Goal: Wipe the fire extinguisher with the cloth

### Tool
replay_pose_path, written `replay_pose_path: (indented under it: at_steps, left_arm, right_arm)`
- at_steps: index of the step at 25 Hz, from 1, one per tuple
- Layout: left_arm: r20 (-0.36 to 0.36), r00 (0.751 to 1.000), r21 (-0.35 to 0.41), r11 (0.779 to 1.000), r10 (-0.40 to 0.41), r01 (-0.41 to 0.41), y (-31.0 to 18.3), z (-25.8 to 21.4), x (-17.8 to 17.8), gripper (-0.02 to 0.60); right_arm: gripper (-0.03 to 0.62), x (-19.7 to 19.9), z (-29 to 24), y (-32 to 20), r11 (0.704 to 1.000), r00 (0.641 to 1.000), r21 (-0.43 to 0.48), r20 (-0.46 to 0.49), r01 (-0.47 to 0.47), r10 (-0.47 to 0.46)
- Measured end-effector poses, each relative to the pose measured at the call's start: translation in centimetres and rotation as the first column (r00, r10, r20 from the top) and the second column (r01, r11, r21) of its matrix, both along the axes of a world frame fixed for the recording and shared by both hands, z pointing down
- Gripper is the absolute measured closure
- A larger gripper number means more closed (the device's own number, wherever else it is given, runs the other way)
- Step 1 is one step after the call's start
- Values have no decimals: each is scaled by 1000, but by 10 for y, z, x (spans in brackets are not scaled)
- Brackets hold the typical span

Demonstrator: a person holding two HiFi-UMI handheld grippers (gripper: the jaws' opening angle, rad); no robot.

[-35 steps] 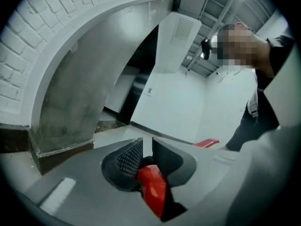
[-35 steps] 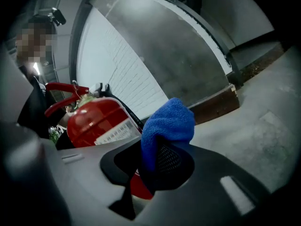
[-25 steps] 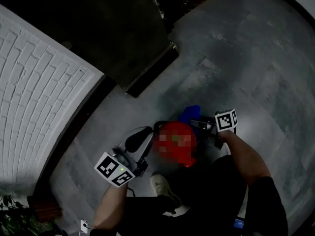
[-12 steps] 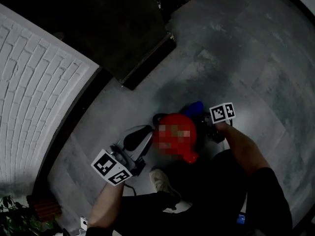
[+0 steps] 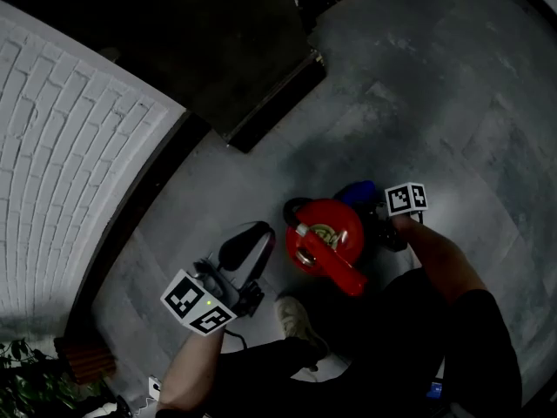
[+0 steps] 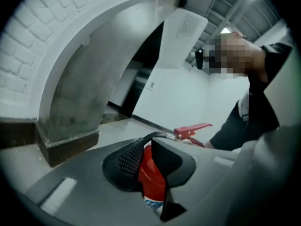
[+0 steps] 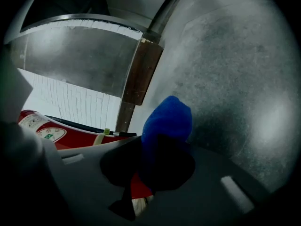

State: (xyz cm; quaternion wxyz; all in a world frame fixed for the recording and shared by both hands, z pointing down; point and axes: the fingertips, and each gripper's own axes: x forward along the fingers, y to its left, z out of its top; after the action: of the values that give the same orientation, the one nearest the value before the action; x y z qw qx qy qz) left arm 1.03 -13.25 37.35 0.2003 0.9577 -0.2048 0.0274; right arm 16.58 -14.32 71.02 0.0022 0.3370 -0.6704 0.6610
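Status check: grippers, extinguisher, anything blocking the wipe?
Right gripper shut on blue cloth, beside the fire extinguisher. Left gripper open, empty, alongside. Extinguisher upright on floor. Nothing blocking.

Floor (image 5: 435, 103) lies open from 12 to 2 o'clock of the extinguisher (image 5: 324, 238), giving free passage. The left gripper (image 5: 259, 238) stands close at 9. The right gripper (image 5: 387, 233) is at 3, with the cloth (image 5: 359, 192) at 1. A shoe (image 5: 300, 320) blocks 6. The brick wall (image 5: 70, 146) closes 9 to 10, well apart. A dark slab (image 5: 261, 94) lies at 11.
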Motion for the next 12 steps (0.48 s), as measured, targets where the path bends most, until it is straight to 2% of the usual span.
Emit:
replay_pose_path:
  at_steps: [2, 3, 6, 9, 12]
  left_arm:
    - [67, 998, 85, 996, 19, -25, 10, -6, 1, 531]
    - [88, 996, 103, 994, 24, -33, 16, -6, 1, 531]
    - [106, 994, 84, 996, 28, -37, 28, 1, 0, 531]
    - [93, 996, 65, 998, 18, -24, 31, 7, -3, 531]
    - [93, 995, 71, 997, 33, -39, 28, 6, 2, 531]
  right_arm:
    - [537, 4, 10, 1, 1000, 999, -28, -46, 1, -3]
    - [537, 5, 16, 4, 999, 997, -53, -75, 11, -15]
    - [536, 11, 23, 10, 995, 990, -89, -126, 51, -62]
    - [537, 24, -3, -2, 999, 993, 2, -104, 51, -51]
    - [537, 47, -61, -11, 980, 994, 190, -103, 49, -29]
